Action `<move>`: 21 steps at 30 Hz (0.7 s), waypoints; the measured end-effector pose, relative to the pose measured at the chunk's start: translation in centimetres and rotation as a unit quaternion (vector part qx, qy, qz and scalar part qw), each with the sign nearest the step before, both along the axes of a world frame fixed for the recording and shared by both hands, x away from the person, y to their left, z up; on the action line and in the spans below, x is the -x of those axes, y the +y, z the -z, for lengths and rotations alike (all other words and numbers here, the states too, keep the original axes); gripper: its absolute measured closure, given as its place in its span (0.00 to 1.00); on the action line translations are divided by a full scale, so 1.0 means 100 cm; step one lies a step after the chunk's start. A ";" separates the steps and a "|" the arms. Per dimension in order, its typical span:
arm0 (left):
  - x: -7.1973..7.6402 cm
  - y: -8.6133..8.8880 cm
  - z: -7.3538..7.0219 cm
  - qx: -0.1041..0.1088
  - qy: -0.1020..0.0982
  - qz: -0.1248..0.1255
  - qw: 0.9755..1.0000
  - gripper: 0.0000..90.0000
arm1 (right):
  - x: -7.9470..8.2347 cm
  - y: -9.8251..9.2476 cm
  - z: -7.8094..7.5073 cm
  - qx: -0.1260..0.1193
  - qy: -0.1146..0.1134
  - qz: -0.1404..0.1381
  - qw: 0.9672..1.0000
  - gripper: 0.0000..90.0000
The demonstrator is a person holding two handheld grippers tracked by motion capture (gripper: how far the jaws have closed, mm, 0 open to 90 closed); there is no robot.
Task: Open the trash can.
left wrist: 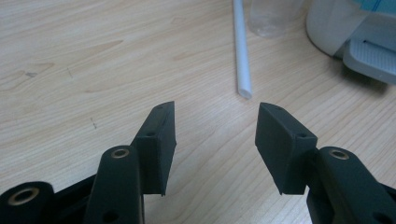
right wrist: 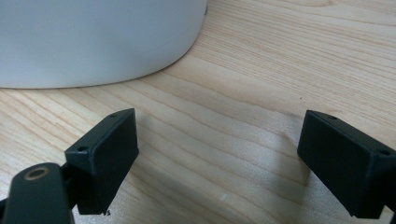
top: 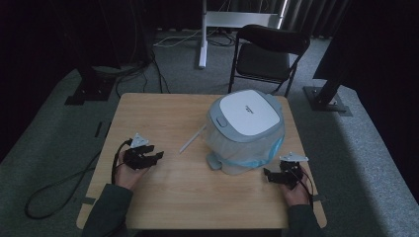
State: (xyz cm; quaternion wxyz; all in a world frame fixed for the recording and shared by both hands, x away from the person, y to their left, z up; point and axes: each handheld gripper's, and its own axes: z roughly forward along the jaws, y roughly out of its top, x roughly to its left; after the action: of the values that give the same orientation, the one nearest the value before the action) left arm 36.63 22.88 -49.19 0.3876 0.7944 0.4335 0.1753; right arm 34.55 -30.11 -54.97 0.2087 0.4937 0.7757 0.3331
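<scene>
My left gripper (top: 157,156) at lower left of the high view, jaws spread and empty, my right gripper (top: 267,175) at lower right, jaws wide and empty, white tube (left wrist: 242,51) ahead of the left jaws, white-lidded bin (top: 245,129) with plastic liner right of centre on the wooden table (top: 163,108), folding chair (top: 269,52) behind.

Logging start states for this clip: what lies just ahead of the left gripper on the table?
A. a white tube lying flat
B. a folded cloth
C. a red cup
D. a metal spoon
A: in the left gripper view a thin white tube lies flat on the wooden table, its near end just beyond the open left gripper, which touches nothing.
</scene>
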 end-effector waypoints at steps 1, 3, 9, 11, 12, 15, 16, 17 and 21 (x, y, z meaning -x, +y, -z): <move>0.000 0.000 -0.001 0.002 -0.001 0.001 1.000 0.53 | 0.000 0.000 0.000 0.000 0.000 0.000 1.000 0.12; 0.000 0.000 -0.003 0.003 -0.002 0.003 1.000 0.53 | 0.000 0.000 0.000 0.000 0.000 0.000 1.000 0.13; -0.001 -0.002 -0.009 0.004 -0.007 0.008 1.000 0.52 | 0.000 0.000 0.000 0.000 0.000 0.000 1.000 0.13; -0.002 -0.003 -0.012 0.007 -0.009 0.010 1.000 0.52 | 0.000 0.000 0.000 0.000 0.000 0.000 1.000 0.12; -0.002 -0.003 -0.013 0.009 -0.008 0.011 1.000 0.51 | 0.000 0.000 0.000 0.000 0.000 0.000 1.000 0.12; -0.002 -0.005 -0.017 0.008 -0.011 0.013 1.000 0.51 | 0.000 0.000 0.000 0.000 0.000 0.000 1.000 0.13; -0.002 -0.005 -0.017 0.008 -0.011 0.013 1.000 0.51 | 0.000 0.000 0.000 0.000 0.000 0.000 1.000 0.13; -0.002 -0.007 -0.019 0.005 -0.013 0.015 1.000 0.51 | 0.000 0.000 0.000 0.000 0.000 0.000 1.000 0.13; -0.003 -0.011 -0.024 0.002 -0.016 0.023 1.000 0.52 | 0.000 0.000 0.000 0.000 0.000 0.000 1.000 0.13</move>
State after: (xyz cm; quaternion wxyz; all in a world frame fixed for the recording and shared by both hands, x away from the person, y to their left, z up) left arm 36.90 21.83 -46.82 0.4001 0.8004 0.4093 0.1783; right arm 34.55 -30.11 -54.96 0.2089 0.4940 0.7755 0.3330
